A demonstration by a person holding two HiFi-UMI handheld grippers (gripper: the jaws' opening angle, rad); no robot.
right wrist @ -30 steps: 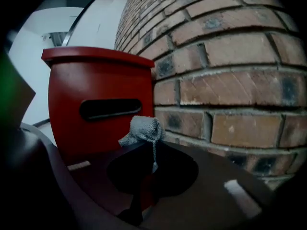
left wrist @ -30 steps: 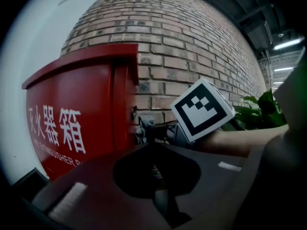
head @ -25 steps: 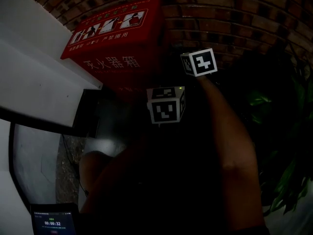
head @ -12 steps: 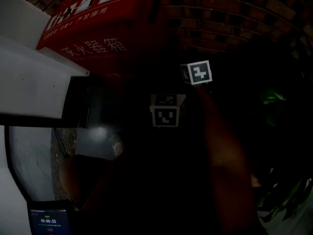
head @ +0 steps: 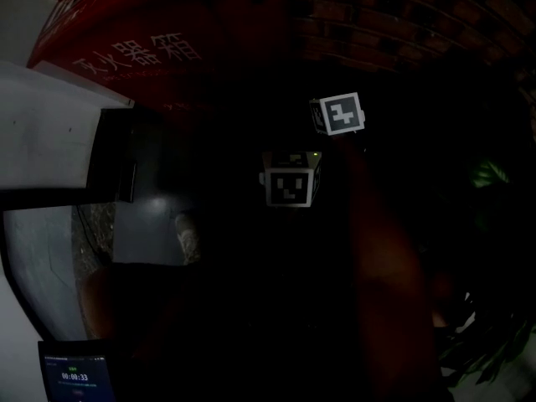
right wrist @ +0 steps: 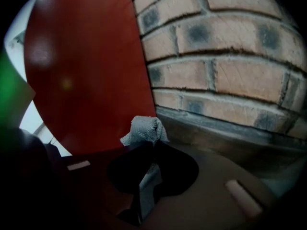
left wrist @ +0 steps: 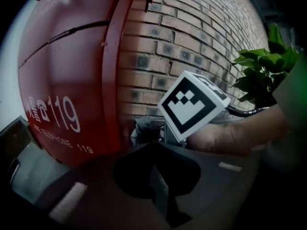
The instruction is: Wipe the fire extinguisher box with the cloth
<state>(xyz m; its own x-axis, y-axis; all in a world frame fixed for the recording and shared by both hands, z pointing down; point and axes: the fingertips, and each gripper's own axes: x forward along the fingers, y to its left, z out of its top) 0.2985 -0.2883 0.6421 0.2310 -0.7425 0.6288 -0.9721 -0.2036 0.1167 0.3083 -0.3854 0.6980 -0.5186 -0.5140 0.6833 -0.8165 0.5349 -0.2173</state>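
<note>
The red fire extinguisher box [head: 142, 48] stands against the brick wall, at the top left of the dark head view. In the right gripper view its red side [right wrist: 81, 71] fills the left. My right gripper [right wrist: 153, 145] is shut on a small grey cloth [right wrist: 144, 130], which is held close to the box's lower edge by the wall. My left gripper [left wrist: 152, 145] is shut with nothing in it, just behind the right gripper's marker cube [left wrist: 192, 104] and facing the box's front [left wrist: 62, 90]. The cloth [left wrist: 144, 131] shows beyond the left jaws.
The brick wall [right wrist: 230, 56] runs right of the box. A green plant [left wrist: 261, 73] stands to the right. A white ledge [head: 50, 132] and a dark block [head: 113, 153] lie left of the box. A tablet screen [head: 74, 375] glows at the bottom left.
The head view has tilted down, so the box has slid up and left in the frame. Both marker cubes now sit lower against the box's side.
</note>
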